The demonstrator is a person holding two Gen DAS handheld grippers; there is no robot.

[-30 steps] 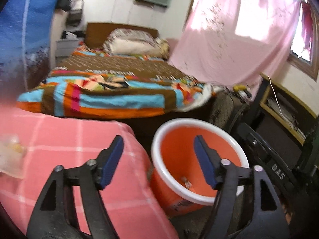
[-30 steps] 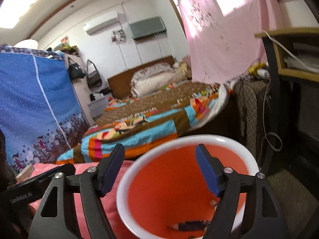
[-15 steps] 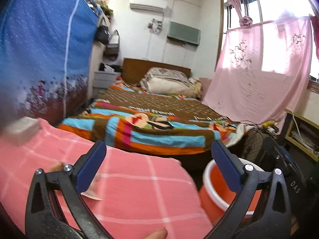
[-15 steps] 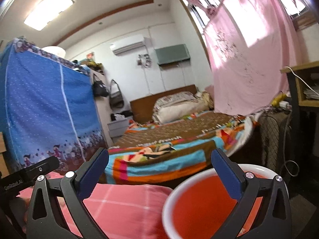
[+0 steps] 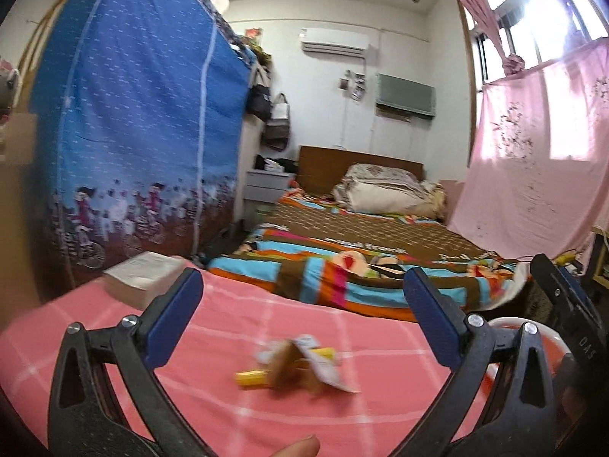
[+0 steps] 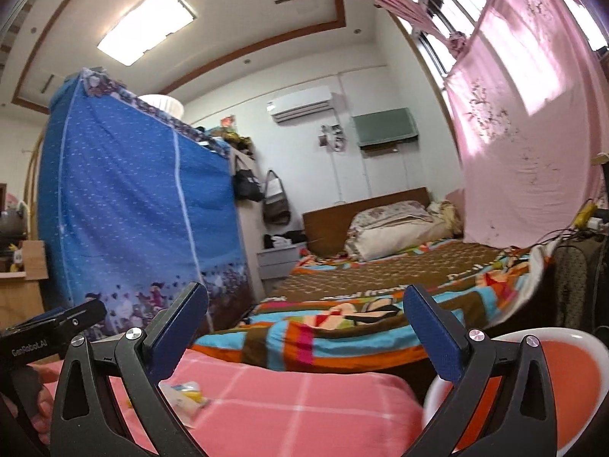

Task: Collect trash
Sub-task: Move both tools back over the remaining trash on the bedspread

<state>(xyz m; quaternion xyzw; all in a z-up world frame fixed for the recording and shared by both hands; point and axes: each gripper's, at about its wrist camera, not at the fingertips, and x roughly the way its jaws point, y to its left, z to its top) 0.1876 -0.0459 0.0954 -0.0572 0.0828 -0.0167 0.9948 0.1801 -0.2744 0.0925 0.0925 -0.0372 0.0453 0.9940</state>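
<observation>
My left tongs point(image 5: 302, 318): released, blue pads spread wide, nothing between them; they hang over the pink checked cloth point(image 5: 213, 346).
My right tongs point(image 6: 304, 321): also released and carrying nothing, pads far apart; they point over the near edge of the cloth toward the bed point(image 6: 380, 297).
Trash point(image 5: 295, 365): a small heap on the cloth, seen between my left pads but beyond their tips and not touching them. Motion blur smears it; I can make out yellow bits, something brown and a pale wrapper, no more. From the right wrist it shows as a pale and yellow scrap point(image 6: 186, 394), partly hidden behind my left-hand finger of the right tongs.
Orange bin point(image 6: 563, 388): white-rimmed, standing just off the right end of the cloth; my right tongs' arm covers part of it and the frame cuts off its bottom, so its contents are hidden.
Book point(image 5: 142, 276): thick, pale, lying at the far left corner of the cloth, blurred.
Fingertip point(image 5: 295, 449): cropped by the bottom edge of the left view.
</observation>
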